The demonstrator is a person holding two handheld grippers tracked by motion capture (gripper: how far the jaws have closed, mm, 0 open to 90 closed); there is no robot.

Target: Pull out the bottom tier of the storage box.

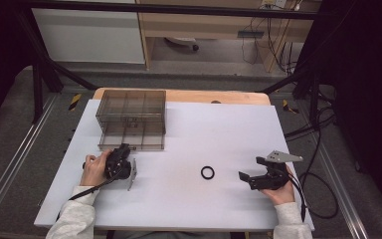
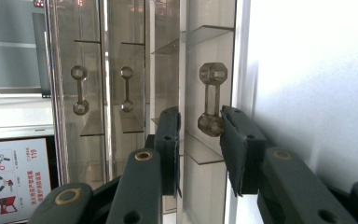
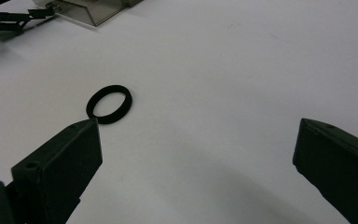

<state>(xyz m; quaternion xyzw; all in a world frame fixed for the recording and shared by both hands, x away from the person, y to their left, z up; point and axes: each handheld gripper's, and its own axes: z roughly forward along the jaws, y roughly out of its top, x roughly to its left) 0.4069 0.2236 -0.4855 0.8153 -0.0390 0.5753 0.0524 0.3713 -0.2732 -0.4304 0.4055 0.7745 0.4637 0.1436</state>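
Smoke-tinted clear plastic drawer cabinet (image 1: 132, 119) stands at the far left of the white bench (image 1: 194, 199). From the high view, the left tongs (image 1: 123, 149) sit at its front lower edge; the grip itself cannot be read there. The left gripper view shows those jaws narrowed around the dumbbell-shaped clear drawer handle (image 2: 212, 99), one pad touching its lower knob. The right tongs (image 3: 196, 154) stand wide open and empty, near the black rubber ring (image 3: 109, 103).
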